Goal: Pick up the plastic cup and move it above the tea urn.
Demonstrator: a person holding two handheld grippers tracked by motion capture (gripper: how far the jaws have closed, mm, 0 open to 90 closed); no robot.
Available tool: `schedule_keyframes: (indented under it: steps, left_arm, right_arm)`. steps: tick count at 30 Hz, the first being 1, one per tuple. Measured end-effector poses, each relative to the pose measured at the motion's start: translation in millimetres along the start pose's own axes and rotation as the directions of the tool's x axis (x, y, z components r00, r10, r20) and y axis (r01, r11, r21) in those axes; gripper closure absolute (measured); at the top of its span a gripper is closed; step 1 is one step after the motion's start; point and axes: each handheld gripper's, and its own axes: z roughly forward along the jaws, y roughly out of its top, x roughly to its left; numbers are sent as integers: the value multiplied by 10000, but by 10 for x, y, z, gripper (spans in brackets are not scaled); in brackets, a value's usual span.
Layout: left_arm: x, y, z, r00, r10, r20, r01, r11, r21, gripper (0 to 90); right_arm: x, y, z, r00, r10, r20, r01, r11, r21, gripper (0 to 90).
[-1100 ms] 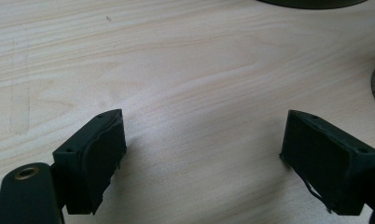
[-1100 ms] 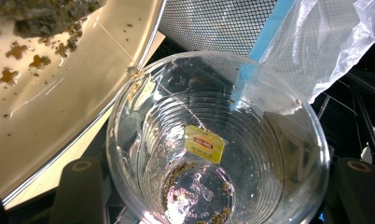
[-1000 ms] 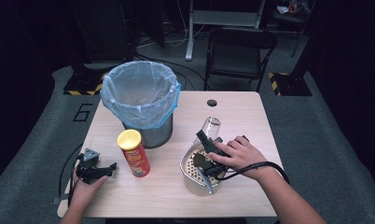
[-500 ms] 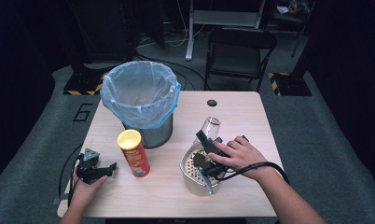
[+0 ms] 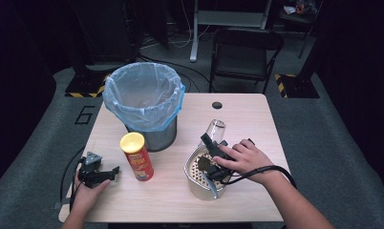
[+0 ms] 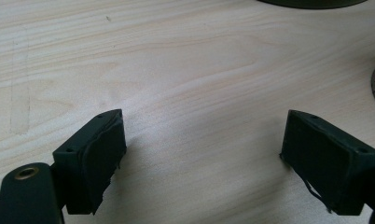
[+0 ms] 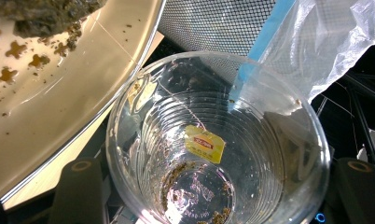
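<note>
My right gripper (image 5: 214, 139) is shut on a clear plastic cup (image 5: 216, 129), tipped with its mouth toward a perforated metal strainer bowl (image 5: 196, 187). In the right gripper view the black jaws flank the cup (image 7: 213, 140) at both sides. A yellow tea-bag tag (image 7: 204, 143) clings inside it, and its string runs up to a wet brown clump (image 7: 45, 14) in the strainer bowl (image 7: 59, 107). At the table's left my left gripper (image 5: 111, 171) rests open. Its pads (image 6: 99, 158) stand wide apart over bare wood, with nothing between them.
A mesh bin lined with a pale blue bag (image 5: 143, 102) stands at the back left of the wooden table (image 5: 257, 119). A red chip can with a yellow lid (image 5: 136, 156) stands upright between bin and left gripper. A black chair (image 5: 245, 52) is behind the table.
</note>
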Motion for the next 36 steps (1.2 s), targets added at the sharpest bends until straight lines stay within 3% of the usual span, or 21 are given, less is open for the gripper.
schedule_keyframes:
  steps: [20,21,22,23,24,27,29,30,31,34,36]
  left_arm:
    - [0,0,0,10000,7,-8,-7,10000,-8,132]
    - [0,0,1,10000,6,-9,-6,10000,-12,133]
    - [0,0,0,10000,6,-9,-6,10000,-9,133]
    - [0,0,0,10000,8,-9,-8,10000,-6,133]
    - [0,0,1,10000,5,-9,-5,10000,-10,133]
    - [0,0,0,10000,3,-2,-3,10000,3,133]
    - [0,0,0,10000,9,-6,-9,10000,-1,133]
    - [0,0,0,10000,9,-6,-9,10000,-1,133]
    - [0,0,0,10000,7,-8,-7,10000,-6,132]
    - [0,0,0,10000,6,-3,-6,10000,5,133]
    - [1,0,0,10000,12,-8,-12,10000,-4,132]
  right_arm:
    - [-18,-14,-4,9998,203,34,-203,9998,-10,328]
    - [29,4,15,9950,959,275,-955,9953,-169,328]
    - [67,25,22,9827,1804,414,-1794,9834,-277,327]
    - [48,18,17,9836,1773,328,-1766,9840,-220,327]
    - [-81,-37,-4,10000,45,18,-45,10000,12,327]
    - [-142,-63,-6,9986,516,91,-515,9986,-85,328]
    - [-133,-58,6,9833,1818,63,-1815,9830,-290,328]
    - [-133,-58,6,9833,1818,63,-1815,9830,-290,328]
    - [-167,-83,20,9685,2476,-280,-2483,9683,-256,328]
    - [-218,-120,48,9479,3136,-559,-3155,9485,-296,329]
    - [-255,-145,52,9186,3886,-718,-3914,9197,-299,330]
